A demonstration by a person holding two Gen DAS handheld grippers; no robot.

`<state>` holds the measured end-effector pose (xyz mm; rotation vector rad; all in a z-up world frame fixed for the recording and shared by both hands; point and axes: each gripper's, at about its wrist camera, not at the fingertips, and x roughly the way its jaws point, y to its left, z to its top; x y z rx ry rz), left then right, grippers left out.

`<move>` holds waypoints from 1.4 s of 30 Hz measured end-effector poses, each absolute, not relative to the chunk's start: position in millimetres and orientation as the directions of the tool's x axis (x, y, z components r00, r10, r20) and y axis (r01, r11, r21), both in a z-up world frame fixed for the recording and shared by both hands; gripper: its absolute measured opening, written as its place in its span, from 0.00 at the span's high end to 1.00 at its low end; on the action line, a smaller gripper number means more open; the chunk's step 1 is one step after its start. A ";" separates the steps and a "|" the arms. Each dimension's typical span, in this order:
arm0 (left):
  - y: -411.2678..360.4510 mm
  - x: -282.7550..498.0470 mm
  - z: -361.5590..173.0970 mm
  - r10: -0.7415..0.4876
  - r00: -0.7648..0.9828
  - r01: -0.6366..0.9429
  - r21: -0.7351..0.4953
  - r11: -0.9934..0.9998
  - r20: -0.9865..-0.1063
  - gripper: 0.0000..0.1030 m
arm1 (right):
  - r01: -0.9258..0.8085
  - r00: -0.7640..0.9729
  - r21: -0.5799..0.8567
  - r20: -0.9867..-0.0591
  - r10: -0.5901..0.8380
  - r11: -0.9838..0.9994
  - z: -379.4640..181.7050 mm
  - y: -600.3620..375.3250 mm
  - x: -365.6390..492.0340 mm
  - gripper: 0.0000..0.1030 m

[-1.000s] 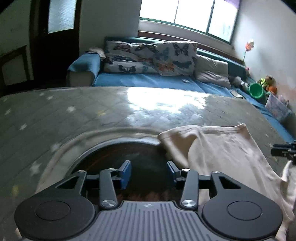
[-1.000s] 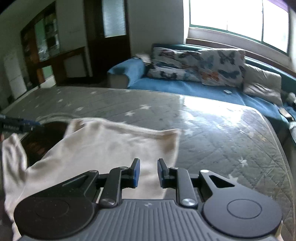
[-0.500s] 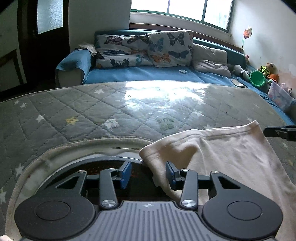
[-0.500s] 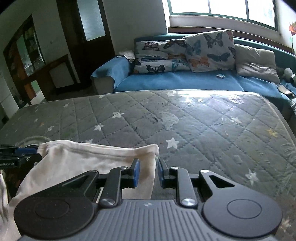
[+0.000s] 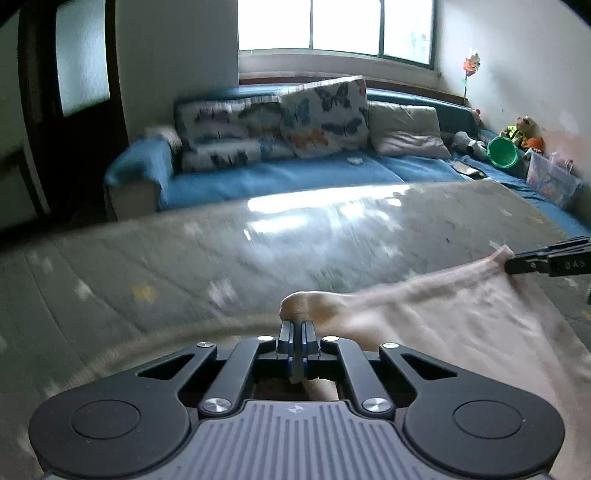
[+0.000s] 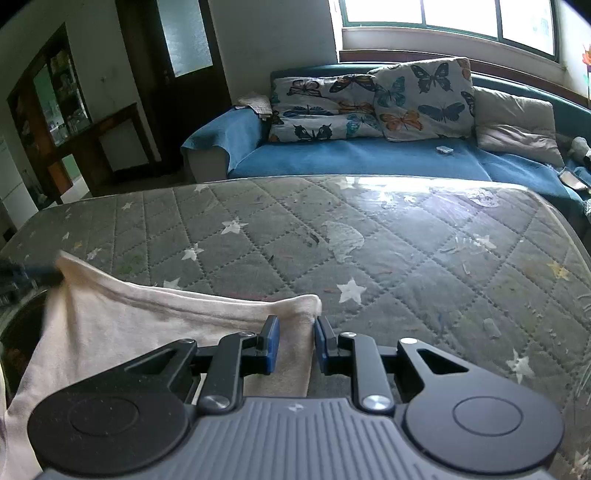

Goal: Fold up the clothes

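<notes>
Currently my left gripper is pinched tight on one corner of the cream garment. Its top edge spans to my right gripper, whose jaws hold the other corner, over the grey star-quilted mattress.

Window: wide, multi-pane window above the sofa, bright daylight coming through.
Walls: pale wall, scuffed low down on the right.
Sofa: long blue sofa under the window, with butterfly-print cushions and a plain beige cushion.
Mattress: grey quilted mattress with star print in front of the sofa, glare on its far edge.
Door: dark wooden door with a frosted pane.
Cabinet: dark shelving on the left.
Corner: green bucket and toys.
</notes>
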<state>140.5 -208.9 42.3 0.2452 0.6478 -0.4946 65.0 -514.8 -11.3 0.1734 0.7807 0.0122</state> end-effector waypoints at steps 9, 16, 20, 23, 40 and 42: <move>-221.1 155.1 41.4 -0.309 0.699 0.543 0.198 0.816 -0.645 0.92 | 0.048 0.720 0.142 -0.691 0.064 0.989 -14.0 -509.5 72.1 0.81; -206.7 165.0 27.6 -0.257 0.699 0.479 0.170 0.861 -0.667 0.81 | 0.065 0.727 0.078 -0.687 0.006 0.995 -15.2 -503.1 79.0 0.92; -184.1 164.1 35.5 -0.231 0.707 0.430 0.147 0.891 -0.669 0.78 | 0.084 0.733 0.050 -0.680 -0.028 0.995 -7.6 -501.1 75.4 0.88; -155.2 153.3 46.6 -0.212 0.725 0.389 0.135 0.911 -0.655 0.74 | 0.051 0.743 0.042 -0.669 -0.009 0.998 4.9 -493.0 59.9 0.86; 17.8 33.1 39.1 -0.005 0.768 0.017 0.014 1.000 -0.640 0.55 | -0.468 0.638 0.119 -0.640 0.428 0.876 17.5 -313.5 -103.2 0.85; 26.8 25.9 34.7 -0.007 0.762 0.007 -0.003 1.000 -0.648 0.55 | -0.498 0.622 0.119 -0.642 0.449 0.859 15.6 -297.2 -110.4 0.85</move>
